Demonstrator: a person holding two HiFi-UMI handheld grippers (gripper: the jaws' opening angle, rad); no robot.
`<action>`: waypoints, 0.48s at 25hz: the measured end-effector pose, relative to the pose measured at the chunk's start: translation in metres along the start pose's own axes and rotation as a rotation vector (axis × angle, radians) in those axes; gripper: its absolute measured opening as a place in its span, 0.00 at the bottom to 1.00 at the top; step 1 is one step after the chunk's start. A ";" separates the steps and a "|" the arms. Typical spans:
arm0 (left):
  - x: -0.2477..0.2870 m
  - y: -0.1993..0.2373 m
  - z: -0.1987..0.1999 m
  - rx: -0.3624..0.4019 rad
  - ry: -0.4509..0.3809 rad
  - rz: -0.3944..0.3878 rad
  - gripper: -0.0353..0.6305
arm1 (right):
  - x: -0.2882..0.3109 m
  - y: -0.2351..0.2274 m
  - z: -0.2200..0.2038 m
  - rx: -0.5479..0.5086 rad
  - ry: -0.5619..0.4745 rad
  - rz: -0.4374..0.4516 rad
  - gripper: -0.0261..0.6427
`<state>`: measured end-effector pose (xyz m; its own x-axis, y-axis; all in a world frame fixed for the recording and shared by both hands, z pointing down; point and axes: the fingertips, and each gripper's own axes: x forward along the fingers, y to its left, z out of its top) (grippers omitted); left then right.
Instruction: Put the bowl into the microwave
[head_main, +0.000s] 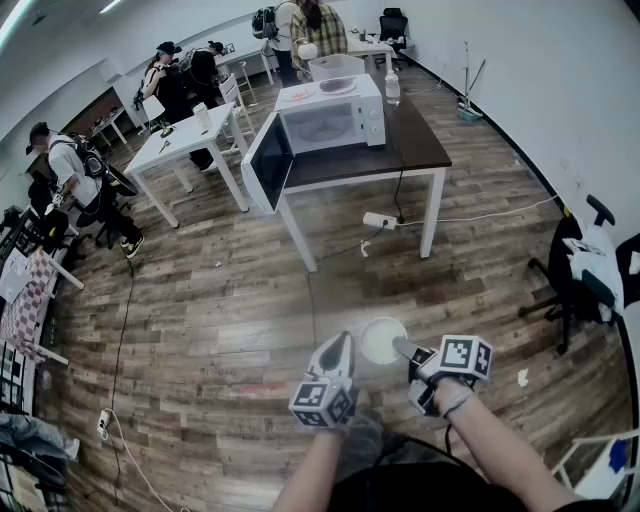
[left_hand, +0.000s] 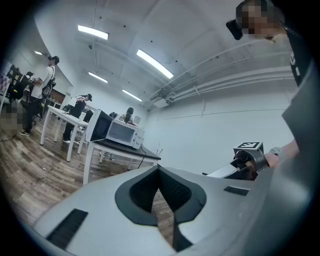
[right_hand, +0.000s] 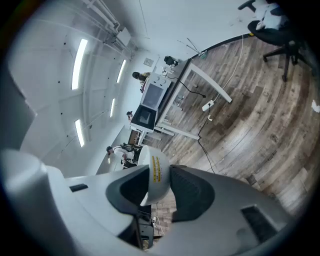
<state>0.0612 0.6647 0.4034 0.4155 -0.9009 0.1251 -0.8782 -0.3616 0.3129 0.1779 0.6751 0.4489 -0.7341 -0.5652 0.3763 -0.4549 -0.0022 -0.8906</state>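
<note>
A white bowl (head_main: 381, 339) hangs over the wooden floor, gripped by its rim in my right gripper (head_main: 403, 349). In the right gripper view the bowl (right_hand: 154, 172) stands on edge between the two dark pads, which press on it. My left gripper (head_main: 340, 350) is just left of the bowl, jaws together and nothing between them (left_hand: 161, 186). The white microwave (head_main: 325, 120) stands on a dark-topped table (head_main: 415, 140) ahead, its door (head_main: 268, 162) swung wide open to the left. Its cavity is too dim to see into. It also shows small in both gripper views (left_hand: 122, 133) (right_hand: 151, 97).
A power strip (head_main: 380, 220) and cables lie on the floor under the dark table. White tables (head_main: 185, 140) and several people stand at the back left. A black office chair (head_main: 585, 270) is at the right. Another power strip (head_main: 103, 425) lies at the lower left.
</note>
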 end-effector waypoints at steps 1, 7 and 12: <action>0.004 -0.002 0.001 0.002 -0.006 -0.006 0.05 | 0.001 0.000 0.003 -0.001 -0.002 0.003 0.22; 0.028 -0.001 -0.001 -0.005 -0.006 -0.018 0.05 | 0.012 -0.008 0.017 0.019 -0.001 -0.004 0.22; 0.058 0.014 0.002 -0.009 0.005 -0.023 0.05 | 0.032 -0.012 0.040 0.036 0.001 -0.016 0.22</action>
<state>0.0724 0.6067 0.4128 0.4365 -0.8914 0.1221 -0.8665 -0.3799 0.3239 0.1802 0.6240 0.4614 -0.7274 -0.5641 0.3908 -0.4480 -0.0410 -0.8931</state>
